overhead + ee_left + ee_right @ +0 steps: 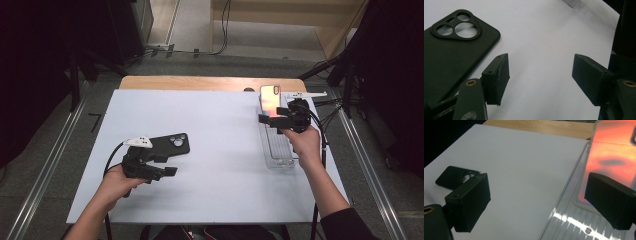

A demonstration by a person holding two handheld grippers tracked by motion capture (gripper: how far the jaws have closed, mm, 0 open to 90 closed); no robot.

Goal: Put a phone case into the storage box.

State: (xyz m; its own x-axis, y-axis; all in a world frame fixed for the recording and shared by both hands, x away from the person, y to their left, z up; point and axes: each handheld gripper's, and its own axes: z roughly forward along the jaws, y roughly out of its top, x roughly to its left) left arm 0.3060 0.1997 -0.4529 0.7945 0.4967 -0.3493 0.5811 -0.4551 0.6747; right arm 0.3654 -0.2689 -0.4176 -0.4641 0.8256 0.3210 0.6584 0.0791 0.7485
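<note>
With jaws apart, the right gripper (274,119) at upper right should straddle the orange case (614,162) squarely before closing in the tray (280,155), while the left gripper (167,167), also apart, waits beside the black case (170,145).

We find 1 phone case (167,145) lying flat on the left of the surface (220,165), just beyond our left hand-held gripper (167,165). At the far right, a tray (278,150) holds a second phone case (270,100), with our right hand-held gripper (272,117) over it.

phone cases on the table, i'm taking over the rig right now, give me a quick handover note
Left tool: open, holding nothing, beside the black phone case lying flat on the white table.
Right tool: open, holding nothing, at the orange phone case, which leans in the clear tray on the table's right side.
Done: nothing gripped yet.
Left: probably close on the orange case, then deal with the black one.
</note>
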